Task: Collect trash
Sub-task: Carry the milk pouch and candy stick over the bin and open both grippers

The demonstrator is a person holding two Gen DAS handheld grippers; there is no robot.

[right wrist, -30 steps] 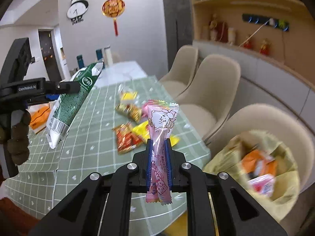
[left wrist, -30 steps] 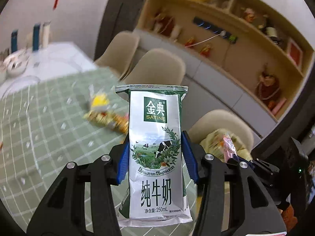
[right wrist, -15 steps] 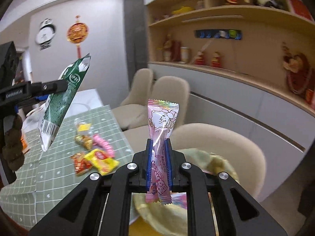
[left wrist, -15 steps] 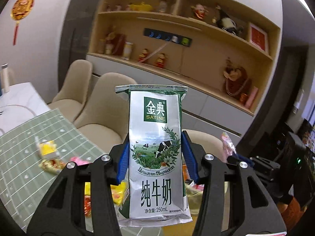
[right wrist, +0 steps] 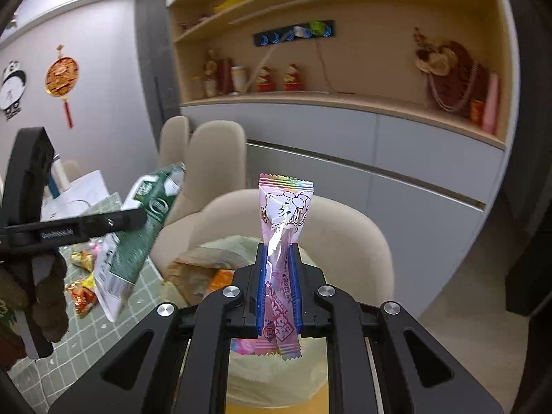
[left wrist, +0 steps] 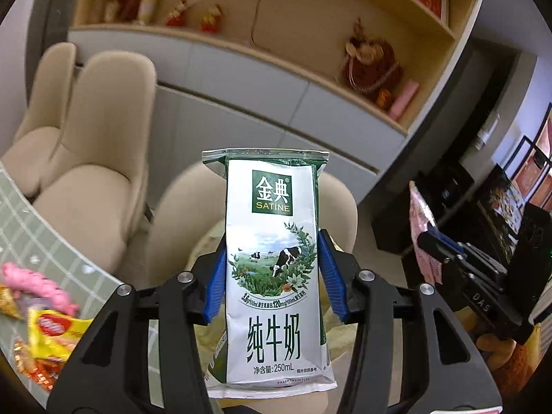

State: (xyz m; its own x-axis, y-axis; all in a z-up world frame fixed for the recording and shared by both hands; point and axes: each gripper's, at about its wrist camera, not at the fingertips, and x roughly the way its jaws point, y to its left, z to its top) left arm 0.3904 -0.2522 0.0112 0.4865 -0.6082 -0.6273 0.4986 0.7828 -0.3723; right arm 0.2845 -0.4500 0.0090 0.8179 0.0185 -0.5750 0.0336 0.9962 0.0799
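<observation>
Leftover wrappers [left wrist: 45, 331] lying along the table [left wrist: 20, 227] edge, far left. Left gripper [left wrist: 272, 276] clamped on milk pouch [left wrist: 276, 269], held upright off the table corner, in front of the chair [right wrist: 345, 227]. Right gripper [right wrist: 279, 283] clenched on pink candy wrapper [right wrist: 281, 220], directly above the yellow trash bag [right wrist: 220, 252] sitting on that chair. Step in hand: carry to bin. Next, by judgement: centre both loads over the bag mouth, then release, pouch needing more travel.

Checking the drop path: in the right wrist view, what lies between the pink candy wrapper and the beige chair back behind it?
Only the yellowish trash bag, open with wrappers inside, sits between the pink candy wrapper and the beige chair, seen in the right wrist view.
</observation>
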